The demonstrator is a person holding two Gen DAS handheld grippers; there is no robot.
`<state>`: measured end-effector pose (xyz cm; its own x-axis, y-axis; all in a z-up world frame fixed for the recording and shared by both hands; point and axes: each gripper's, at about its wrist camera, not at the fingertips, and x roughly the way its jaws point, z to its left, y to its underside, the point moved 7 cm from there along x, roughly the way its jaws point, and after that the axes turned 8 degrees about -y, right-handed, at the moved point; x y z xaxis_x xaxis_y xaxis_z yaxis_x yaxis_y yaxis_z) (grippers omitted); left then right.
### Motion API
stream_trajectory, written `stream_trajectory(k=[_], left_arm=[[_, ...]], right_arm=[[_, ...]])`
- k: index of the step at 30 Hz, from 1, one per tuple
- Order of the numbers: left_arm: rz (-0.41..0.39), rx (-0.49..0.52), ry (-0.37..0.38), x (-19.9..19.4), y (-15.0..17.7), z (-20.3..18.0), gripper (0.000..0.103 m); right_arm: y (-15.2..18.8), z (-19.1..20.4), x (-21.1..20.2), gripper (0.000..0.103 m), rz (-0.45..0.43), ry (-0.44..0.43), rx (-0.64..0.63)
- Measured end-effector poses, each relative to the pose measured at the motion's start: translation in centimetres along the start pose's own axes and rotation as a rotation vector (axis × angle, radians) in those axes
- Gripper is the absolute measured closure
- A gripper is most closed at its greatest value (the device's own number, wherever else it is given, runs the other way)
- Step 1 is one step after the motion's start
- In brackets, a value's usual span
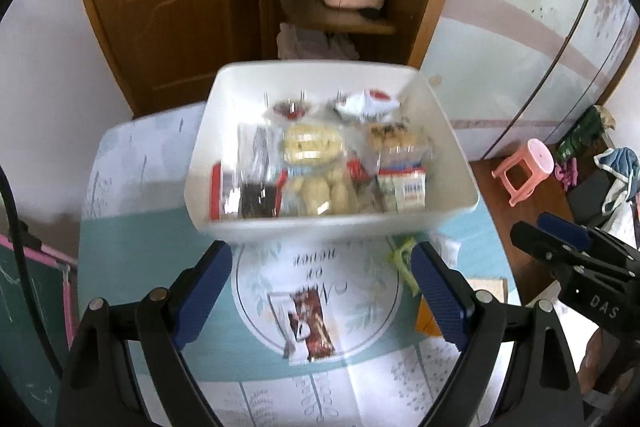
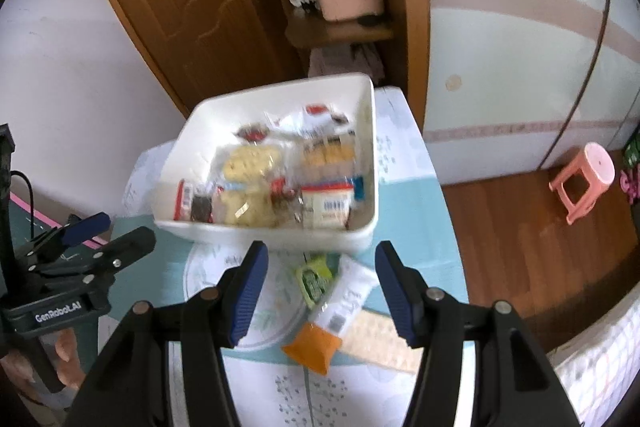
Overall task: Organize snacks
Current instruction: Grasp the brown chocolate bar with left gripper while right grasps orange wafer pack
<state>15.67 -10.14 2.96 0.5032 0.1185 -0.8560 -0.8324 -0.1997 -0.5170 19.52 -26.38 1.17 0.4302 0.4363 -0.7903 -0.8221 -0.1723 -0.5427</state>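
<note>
Plainly, the white plastic bin [image 1: 332,227] is a smooth, glossy rectangle with rounded corners and flared walls, sitting on a small table [image 1: 132,239] covered by a slick teal-and-white printed cloth with leaf motifs and a round emblem. Inside the bin lie crinkly clear and foil-like packets: pale yellow biscuits in transparent wrap [image 1: 314,147], a dark packet edged in red [image 1: 256,195], a red-and-white pouch [image 1: 366,103] at the far wall, and a white packet bearing a barcode [image 1: 406,189] by the near right corner. The view is blurred, so finer print cannot be read.

On the cloth in front of the bin, a flat brown-and-white wrapped bar [image 1: 308,323] lies in the emblem, between the fingers of the left gripper [image 1: 322,297] as its camera sees it. Further right lie a small green sachet [image 2: 314,277], a long white pouch with an orange end [image 2: 334,311], and a pale dimpled cracker-like sheet [image 2: 380,341] partly under that pouch.

Both grippers are black with ribbed blue pads. The left gripper's jaws stand wide, holding nothing. The right gripper [image 2: 320,291] likewise has its jaws well apart and empty, above the green sachet and white pouch.

A pink plastic stool [image 2: 582,179] stands on the wooden floor.
</note>
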Motion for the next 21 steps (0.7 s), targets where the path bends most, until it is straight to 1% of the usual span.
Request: stream_trajectory(k=[5, 12, 17, 21], left_arm=[[0.082, -0.001, 0.000, 2.6, 3.5, -0.2, 0.013], [0.240, -0.010, -0.035, 8.1, 8.7, 0.4, 0.013], [0.339, -0.078, -0.038, 11.3, 11.2, 1.5, 0.013], [0.371, -0.123, -0.027, 12.5, 12.0, 2.0, 0.013]], right_arm=[[2.6, -0.9, 2.2, 0.047, 0.075, -0.017, 0.064], [5.8, -2.6, 6.1, 0.047, 0.179, -0.011, 0.147], [7.1, -2.8, 8.3, 0.047, 0.234, -0.005, 0.179], [7.5, -2.2, 9.6, 0.047, 0.260, -0.004, 0.174]])
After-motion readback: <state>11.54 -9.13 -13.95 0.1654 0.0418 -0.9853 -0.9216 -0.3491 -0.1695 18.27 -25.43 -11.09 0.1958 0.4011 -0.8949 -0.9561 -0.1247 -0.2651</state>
